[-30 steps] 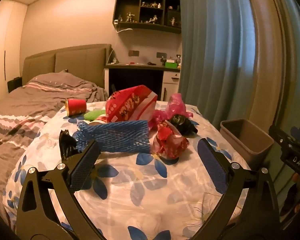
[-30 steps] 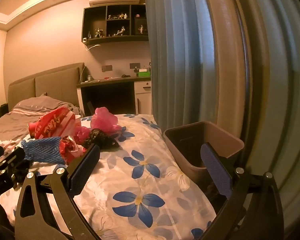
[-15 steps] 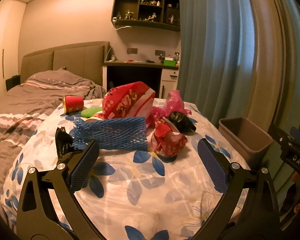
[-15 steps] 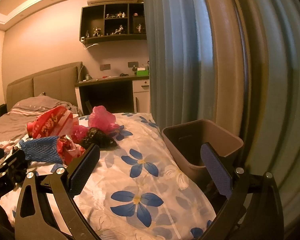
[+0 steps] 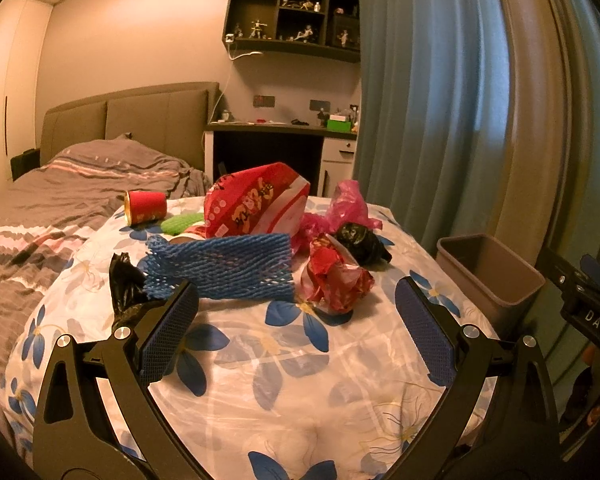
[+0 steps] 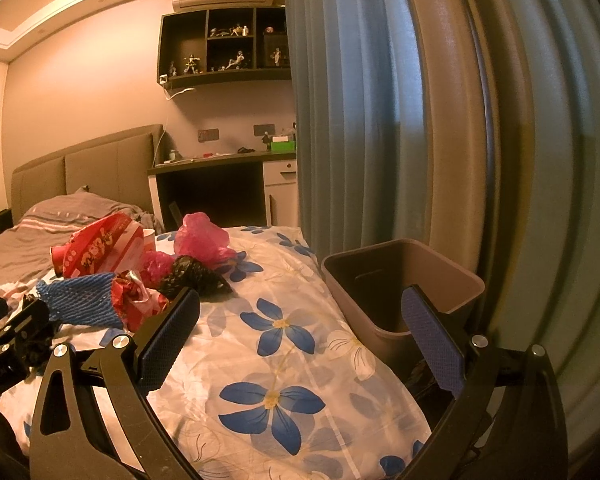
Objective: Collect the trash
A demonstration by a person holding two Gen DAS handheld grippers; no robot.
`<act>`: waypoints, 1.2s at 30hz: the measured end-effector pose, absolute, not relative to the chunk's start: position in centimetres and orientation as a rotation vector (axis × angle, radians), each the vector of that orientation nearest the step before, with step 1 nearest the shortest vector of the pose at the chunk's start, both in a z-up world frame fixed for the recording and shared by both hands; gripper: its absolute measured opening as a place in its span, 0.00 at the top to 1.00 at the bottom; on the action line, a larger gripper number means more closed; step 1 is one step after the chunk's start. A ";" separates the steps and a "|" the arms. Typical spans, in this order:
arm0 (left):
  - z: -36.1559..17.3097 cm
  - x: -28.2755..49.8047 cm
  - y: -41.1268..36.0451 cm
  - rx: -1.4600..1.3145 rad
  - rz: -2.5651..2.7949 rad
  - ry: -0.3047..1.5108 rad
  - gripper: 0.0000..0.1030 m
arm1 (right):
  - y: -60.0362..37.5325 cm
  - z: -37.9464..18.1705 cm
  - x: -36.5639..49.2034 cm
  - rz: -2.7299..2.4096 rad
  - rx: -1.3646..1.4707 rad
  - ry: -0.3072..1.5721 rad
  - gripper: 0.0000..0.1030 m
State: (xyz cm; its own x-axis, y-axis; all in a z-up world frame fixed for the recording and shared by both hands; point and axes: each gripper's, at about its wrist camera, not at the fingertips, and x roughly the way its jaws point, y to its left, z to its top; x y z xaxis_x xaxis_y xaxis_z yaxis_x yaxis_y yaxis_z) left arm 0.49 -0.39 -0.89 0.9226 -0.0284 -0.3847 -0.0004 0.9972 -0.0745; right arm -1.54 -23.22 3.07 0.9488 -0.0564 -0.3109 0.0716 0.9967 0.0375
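Trash lies piled on a floral quilt: a blue foam net, a crumpled red wrapper, a big red snack bag, pink plastic bags, black bags, a green scrap and a red cup lying on its side. My left gripper is open just short of the net and wrapper, empty. A brown bin stands beside the bed at the right. My right gripper is open and empty, its right finger in front of the bin.
Blue-grey curtains hang right behind the bin. A grey striped bed with a headboard lies at the left. A desk and wall shelves stand at the far wall. The right gripper's body shows at the left view's right edge.
Both views have tilted slightly so the pile and bin sit a little lower and closer in frame. Both grippers stay open; no trash has moved.
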 end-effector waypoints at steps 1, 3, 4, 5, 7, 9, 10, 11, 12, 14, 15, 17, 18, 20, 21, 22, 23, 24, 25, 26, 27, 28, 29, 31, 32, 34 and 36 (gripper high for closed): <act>-0.9 0.5 -0.4 -0.074 -0.014 0.396 0.06 | -23.2 3.1 -1.5 -0.064 0.049 0.316 0.05; -0.9 0.5 -0.4 -0.074 -0.015 0.397 0.06 | -23.2 3.1 -1.6 -0.066 0.049 0.315 0.05; -0.9 0.5 -0.4 -0.075 -0.015 0.397 0.06 | -23.2 3.1 -1.6 -0.066 0.050 0.316 0.05; -0.9 0.5 -0.4 -0.074 -0.014 0.396 0.06 | -23.3 3.2 -1.5 -0.067 0.051 0.316 0.05; -0.9 0.5 -0.4 -0.074 -0.015 0.397 0.06 | -23.3 3.2 -1.6 -0.067 0.051 0.316 0.05; -0.9 0.5 -0.4 -0.074 -0.015 0.397 0.06 | -23.3 3.2 -1.6 -0.066 0.050 0.316 0.05; -0.9 0.5 -0.4 -0.073 -0.015 0.396 0.06 | -23.3 3.1 -1.6 -0.067 0.050 0.314 0.05; -0.9 0.5 -0.4 -0.074 -0.015 0.397 0.06 | -23.3 3.2 -1.6 -0.067 0.050 0.314 0.05; -0.9 0.5 -0.4 -0.075 -0.015 0.397 0.06 | -23.3 3.2 -1.6 -0.068 0.049 0.315 0.05; -0.9 0.5 -0.4 -0.075 -0.014 0.396 0.06 | -23.3 3.1 -1.6 -0.066 0.050 0.314 0.05; -0.9 0.5 -0.4 -0.075 -0.014 0.397 0.06 | -23.3 3.2 -1.6 -0.066 0.049 0.315 0.05; -0.9 0.5 -0.4 -0.076 -0.015 0.397 0.06 | -23.3 3.2 -1.6 -0.066 0.050 0.314 0.05; -0.9 0.5 -0.4 -0.076 -0.015 0.397 0.06 | -23.4 3.2 -1.6 -0.066 0.050 0.313 0.05; -0.9 0.5 -0.4 -0.076 -0.015 0.398 0.06 | -23.4 3.2 -1.6 -0.067 0.050 0.315 0.05; -0.9 0.5 -0.4 -0.075 -0.015 0.397 0.06 | -23.4 3.2 -1.6 -0.067 0.050 0.314 0.05; -0.9 0.5 -0.4 -0.075 -0.015 0.397 0.06 | -23.4 3.2 -1.6 -0.067 0.051 0.314 0.05; -0.9 0.5 -0.4 -0.075 -0.016 0.397 0.06 | -23.5 3.2 -1.6 -0.068 0.051 0.314 0.05; -0.9 0.5 -0.4 -0.075 -0.015 0.398 0.06 | -23.6 3.2 -1.6 -0.069 0.052 0.314 0.05; -0.9 0.5 -0.4 -0.075 -0.015 0.398 0.06 | -24.0 3.3 -1.5 -0.070 0.056 0.314 0.05; -0.9 0.5 -0.4 -0.075 -0.017 0.398 0.06 | -24.1 3.3 -1.5 -0.070 0.056 0.314 0.05; -0.9 0.5 -0.4 -0.075 -0.016 0.398 0.06 | -24.0 3.3 -1.5 -0.071 0.055 0.314 0.05; -1.0 0.5 -0.4 -0.075 -0.016 0.398 0.06 | -23.9 3.2 -1.5 -0.070 0.054 0.314 0.05; -0.9 0.5 -0.4 -0.076 -0.016 0.399 0.06 | -24.0 3.2 -1.5 -0.069 0.054 0.315 0.05; -0.9 0.5 -0.4 -0.077 -0.016 0.398 0.06 | -24.0 3.2 -1.5 -0.071 0.054 0.312 0.05; -1.0 0.5 -0.4 -0.077 -0.016 0.398 0.06 | -24.0 3.2 -1.5 -0.072 0.054 0.313 0.05; -0.9 0.5 -0.4 -0.076 -0.016 0.398 0.06 | -24.0 3.2 -1.5 -0.069 0.055 0.314 0.05; -1.0 0.5 -0.5 -0.076 -0.016 0.398 0.06 | -23.9 3.2 -1.6 -0.071 0.053 0.312 0.05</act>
